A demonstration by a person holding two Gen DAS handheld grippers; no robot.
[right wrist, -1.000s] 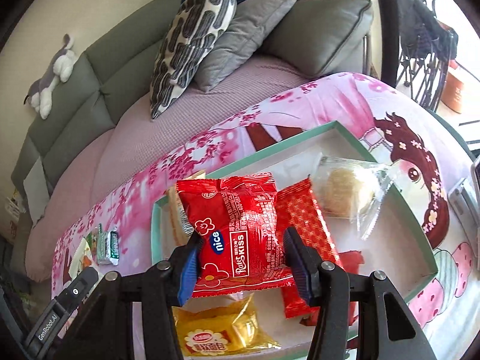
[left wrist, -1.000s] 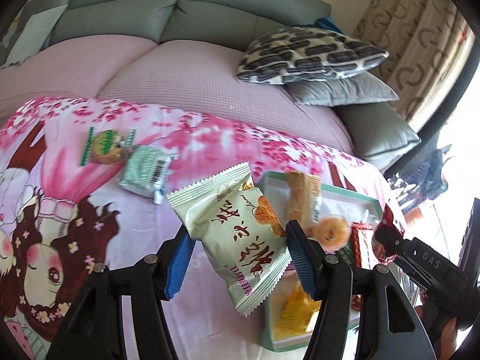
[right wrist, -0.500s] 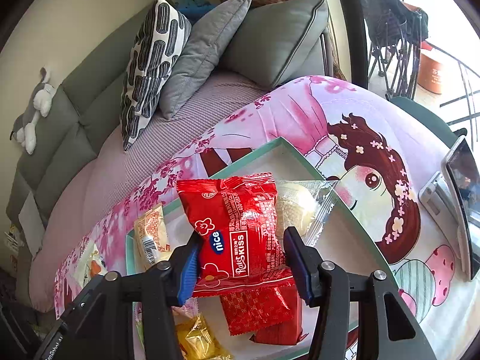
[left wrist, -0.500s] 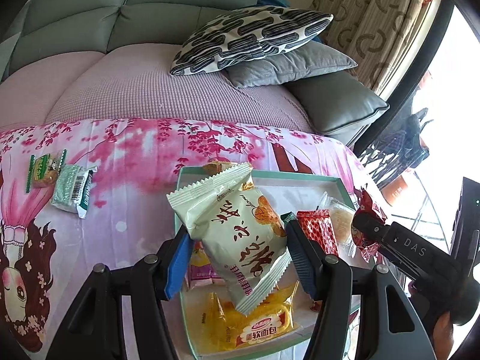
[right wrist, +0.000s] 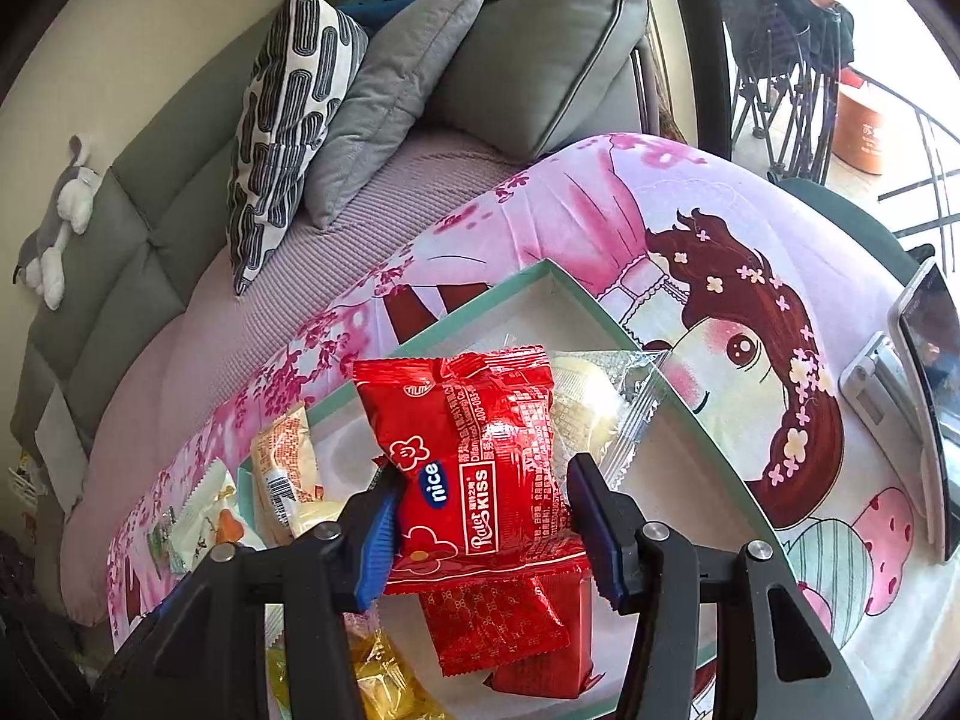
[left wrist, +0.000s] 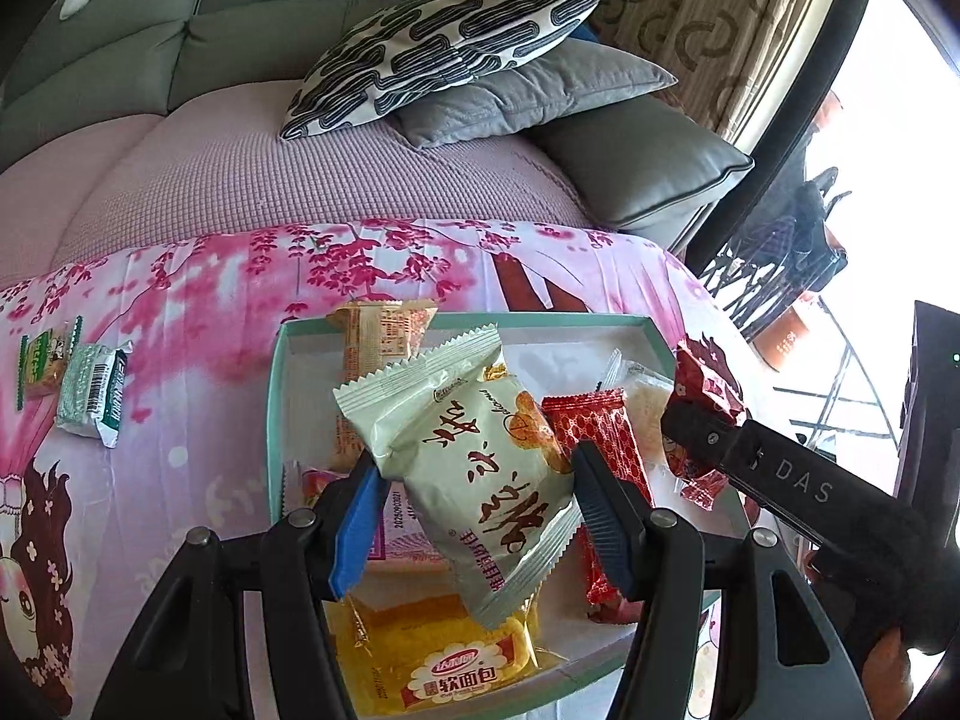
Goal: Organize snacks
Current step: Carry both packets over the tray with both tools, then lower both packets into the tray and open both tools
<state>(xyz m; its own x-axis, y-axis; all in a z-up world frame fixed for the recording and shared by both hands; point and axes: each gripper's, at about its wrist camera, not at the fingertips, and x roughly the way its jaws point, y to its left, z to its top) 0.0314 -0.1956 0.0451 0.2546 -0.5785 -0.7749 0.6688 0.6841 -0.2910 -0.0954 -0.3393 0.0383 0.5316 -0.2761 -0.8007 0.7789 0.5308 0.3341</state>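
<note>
Pale-green crinkled snack packet (left wrist: 480, 474) sits clamped in the left gripper (left wrist: 474, 510) above the teal-rimmed white tray (left wrist: 273, 420); the right gripper (right wrist: 480, 522) pinches a glossy red foil packet (right wrist: 474, 456) over it. Delivery appears under way: each should lower into bare tray floor, then let go.

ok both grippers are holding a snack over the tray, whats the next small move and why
Probably lower and open the left gripper first. Its pale green packet hangs over the teal tray, above the yellow bread pack. The right gripper is shut on the red packet close beside it, so releasing one at a time seems safer.
</note>
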